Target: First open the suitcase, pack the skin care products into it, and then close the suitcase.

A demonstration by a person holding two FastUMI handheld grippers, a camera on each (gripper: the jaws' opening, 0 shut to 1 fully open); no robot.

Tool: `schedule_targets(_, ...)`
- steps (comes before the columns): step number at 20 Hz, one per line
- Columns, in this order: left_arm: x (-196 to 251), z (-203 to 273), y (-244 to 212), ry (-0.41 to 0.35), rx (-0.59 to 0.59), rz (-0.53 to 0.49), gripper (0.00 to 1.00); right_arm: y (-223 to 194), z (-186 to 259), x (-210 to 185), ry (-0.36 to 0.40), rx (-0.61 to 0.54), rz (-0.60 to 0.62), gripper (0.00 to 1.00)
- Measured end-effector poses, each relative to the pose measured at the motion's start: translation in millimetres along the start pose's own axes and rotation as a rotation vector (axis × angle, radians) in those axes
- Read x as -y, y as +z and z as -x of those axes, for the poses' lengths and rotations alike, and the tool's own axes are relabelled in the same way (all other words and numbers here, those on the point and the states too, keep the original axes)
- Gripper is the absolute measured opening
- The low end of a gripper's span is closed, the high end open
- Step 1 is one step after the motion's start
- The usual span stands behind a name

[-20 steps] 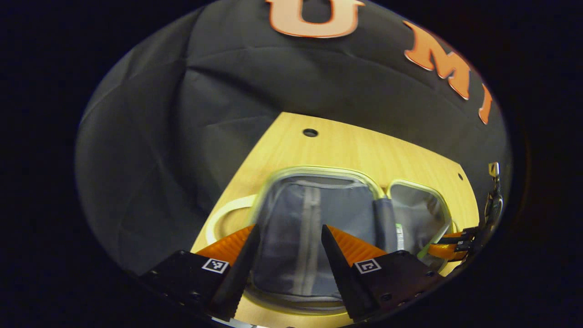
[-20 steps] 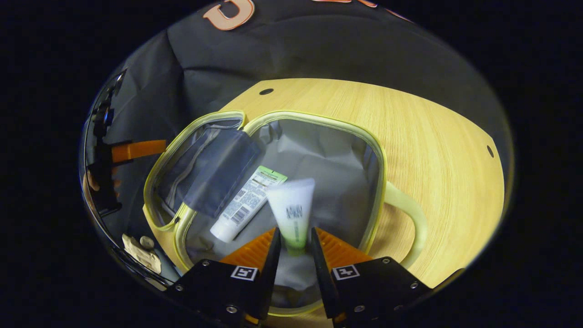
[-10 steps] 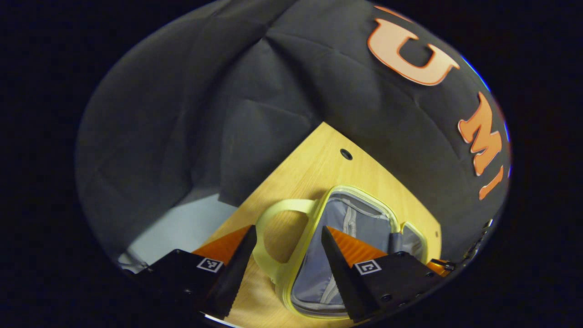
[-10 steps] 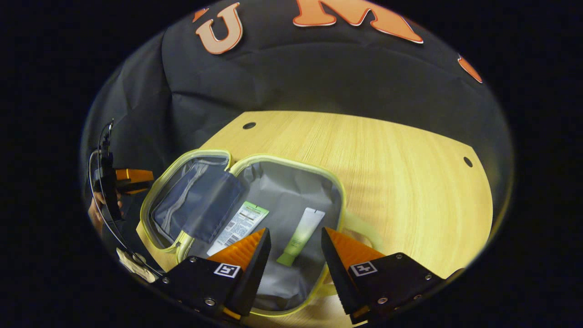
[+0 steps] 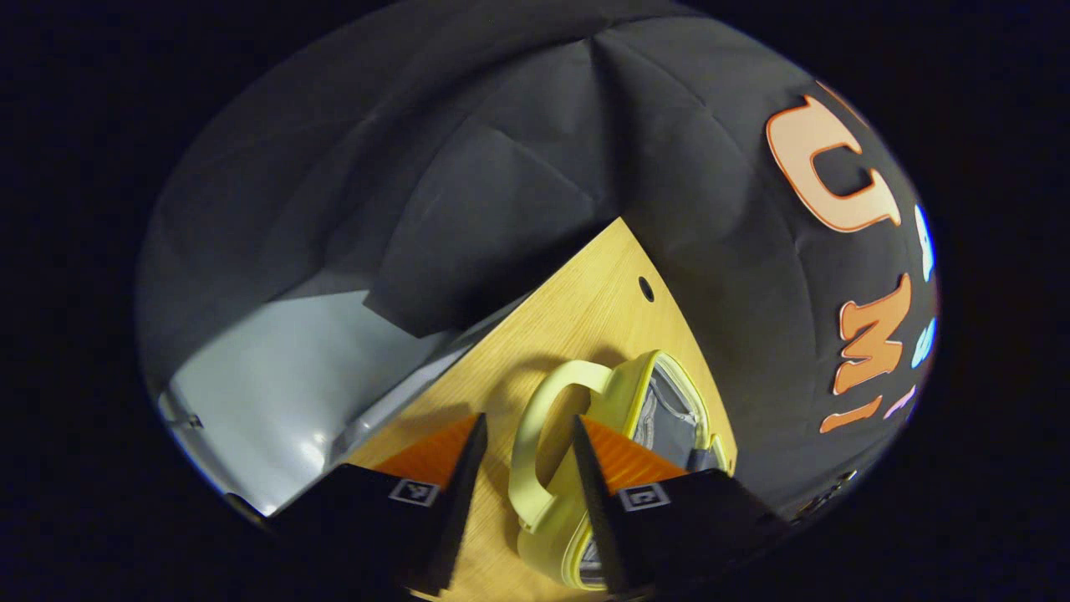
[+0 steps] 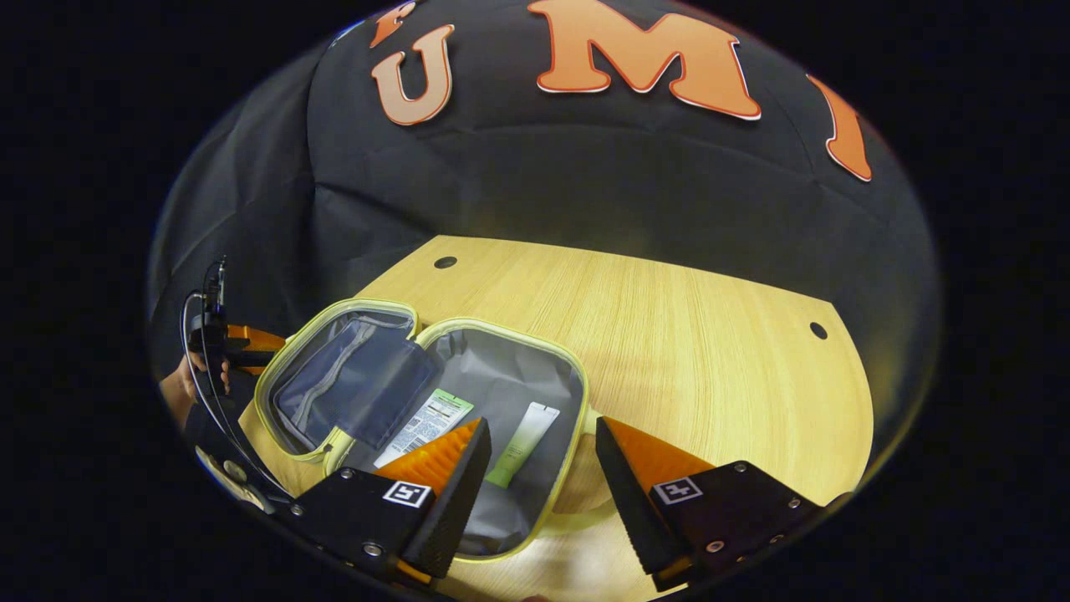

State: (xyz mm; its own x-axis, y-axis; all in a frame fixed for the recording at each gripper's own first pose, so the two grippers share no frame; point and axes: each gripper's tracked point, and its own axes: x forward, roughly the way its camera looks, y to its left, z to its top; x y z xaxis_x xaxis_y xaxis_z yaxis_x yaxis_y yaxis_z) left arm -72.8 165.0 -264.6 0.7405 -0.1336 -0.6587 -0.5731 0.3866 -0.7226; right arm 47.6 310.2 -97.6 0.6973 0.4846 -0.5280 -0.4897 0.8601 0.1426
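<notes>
Released, both tubes (image 6: 522, 443) now lie inside pale-yellow suitcase (image 6: 577, 393); both grippers' fingers spread.

A wooden table (image 6: 669, 334) with holes, before black cloth (image 6: 585, 184).

Open suitcase (image 6: 535, 368) on wooden table (image 6: 710, 334)

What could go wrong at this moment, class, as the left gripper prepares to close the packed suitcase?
1. The left gripper straddles the pale handle with open jaws; a poor grip could let the lid half slip.
2. The white tube lies half under the grey flap near the hinge and might get pinched.
3. The right gripper hangs open over the suitcase, in the lid's likely path.
</notes>
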Motion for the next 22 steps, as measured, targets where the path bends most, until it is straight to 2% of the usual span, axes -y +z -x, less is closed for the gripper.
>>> schedule_targets(3,6.2,-3.7,-15.1,-0.053,-0.051,0.03,0.3,9.3,9.3,5.2,-0.006,0.029,-0.017,0.82)
schedule_targets(4,6.2,-5.4,-13.0,-0.062,-0.026,0.003,0.3,12.6,12.7,8.4,-0.009,0.04,-0.024,0.82)
schedule_targets(5,-1.9,-10.8,-15.5,-0.006,0.02,-0.037,0.3,16.9,16.4,13.9,-0.021,0.054,-0.029,0.82)
schedule_targets(6,6.0,1.2,-6.2,-0.005,0.027,-0.054,0.06,21.4,19.0,18.8,-0.028,0.074,-0.032,0.82)
schedule_targets(10,38.6,21.9,2.7,0.009,0.065,-0.224,0.06,37.1,35.5,45.0,-0.078,0.143,-0.017,0.82)
schedule_targets(14,93.2,63.4,17.4,-0.02,0.139,-0.332,0.05,48.0,50.8,66.2,-0.111,0.196,0.036,0.82)
schedule_targets(21,201.5,116.3,12.1,-0.092,0.228,-0.529,0.07,57.2,66.2,85.1,-0.096,0.258,0.069,0.83)
schedule_targets(22,218.7,120.8,7.5,-0.106,0.235,-0.547,0.05,59.0,68.4,87.5,-0.089,0.265,0.067,0.83)
